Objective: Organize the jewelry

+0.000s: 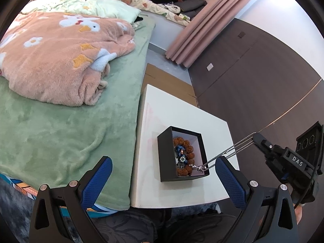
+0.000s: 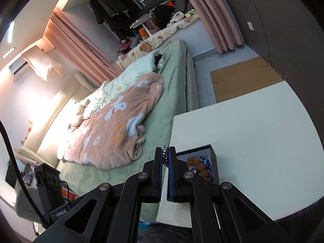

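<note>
Bedroom; a small white square table (image 1: pixel 182 109) stands against a bed with a green plush sheet (image 1: pixel 60 121), directly ahead of both tongs.

Nearest: left tongs (image 1: pixel 164 174) spread wide, blue pads empty, hovering over the table's near edge. Between and just beyond their fingers sits the open black rectangular jewelry box (image 1: pixel 165 162), holding a brown knobbly bead bracelet (image 1: pixel 185 141) and a blue flower piece (image 1: pixel 182 158).

To their right: right tongs (image 2: pixel 166 157) pressed together, pinching a thin silver chain necklace (image 1: pixel 232 150) near their tips. The chain runs taut, down-left, to its clasp end, which is already at the box's near right corner.

Beyond: a folded pink fleece blanket (image 1: pixel 60 60) on the bed, well apart.

Risks, judged: the clasp may snag on the bracelet or drape over the box rim; releasing from height could drop most of the chain outside. A sideways tug might drag the light box.
</note>
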Demonstrator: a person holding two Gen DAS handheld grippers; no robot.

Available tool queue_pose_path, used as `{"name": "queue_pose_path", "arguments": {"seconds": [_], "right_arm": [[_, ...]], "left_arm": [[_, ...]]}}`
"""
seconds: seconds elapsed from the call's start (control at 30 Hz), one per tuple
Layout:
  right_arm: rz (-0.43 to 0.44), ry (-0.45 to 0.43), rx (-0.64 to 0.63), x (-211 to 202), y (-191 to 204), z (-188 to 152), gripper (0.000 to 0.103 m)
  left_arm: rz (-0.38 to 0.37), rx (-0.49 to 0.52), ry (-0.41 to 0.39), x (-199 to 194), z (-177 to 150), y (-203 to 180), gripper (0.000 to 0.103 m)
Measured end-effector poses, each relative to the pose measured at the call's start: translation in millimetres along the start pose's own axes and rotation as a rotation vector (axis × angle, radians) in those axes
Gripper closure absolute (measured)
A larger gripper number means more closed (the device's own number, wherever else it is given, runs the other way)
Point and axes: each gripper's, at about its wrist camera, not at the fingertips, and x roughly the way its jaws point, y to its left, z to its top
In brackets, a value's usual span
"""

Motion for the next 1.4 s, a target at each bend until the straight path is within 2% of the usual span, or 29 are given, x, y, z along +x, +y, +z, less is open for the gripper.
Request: {"name": "queue_pose_path", "arguments": {"seconds": [0.17, 0.37, 0.47, 0.53, 0.6, 1.0, 1.07, 1.13, 1.3, 1.4], "right_arm": [[-0.023, 0.041, 0.019, 18, -10, -10, 0.096], [-0.07, 0.133, 0.081, 45, -34, -26, 0.094], [-0.069, 0.156, 0.114, 47, -44, -29, 0.078], [-0.079, 0.139, 0.106, 40, -44, -30, 0.06], [-0.086, 0.132, 0.096, 33, -44, -30, 0.051], [-0.154, 0.087, 0.094, -20, -52, -41, 0.05], [-0.167, 0.068, 0.087, -30, -51, -45, 0.046], [-0.186, 0.048, 0.08, -41, -50, -47, 0.035], [-0.2, -0.001, 0.065, -74, -49, -56, 0.03], [-0.212, -0.038, 0.055, -94, -49, -62, 0.019]], "left_arm": [[-0.002, 0.007, 0.006, 1, -1, 0, 0.002], [-0.004, 0.006, 0.015, 2, -1, 1, 0.002], [-0.009, 0.009, 0.016, 3, -2, 0, 0.002], [-0.014, 0.01, 0.015, 3, -2, -1, 0.002], [-0.022, 0.008, 0.016, 3, -3, -2, 0.002], [-0.053, 0.09, 0.01, -8, -17, -33, 0.002], [-0.057, 0.114, 0.006, -11, -21, -40, 0.002], [-0.051, 0.138, 0.001, -14, -26, -48, 0.002], [-0.042, 0.187, -0.017, -20, -42, -62, 0.002], [-0.034, 0.231, -0.026, -23, -49, -74, 0.002]]}}
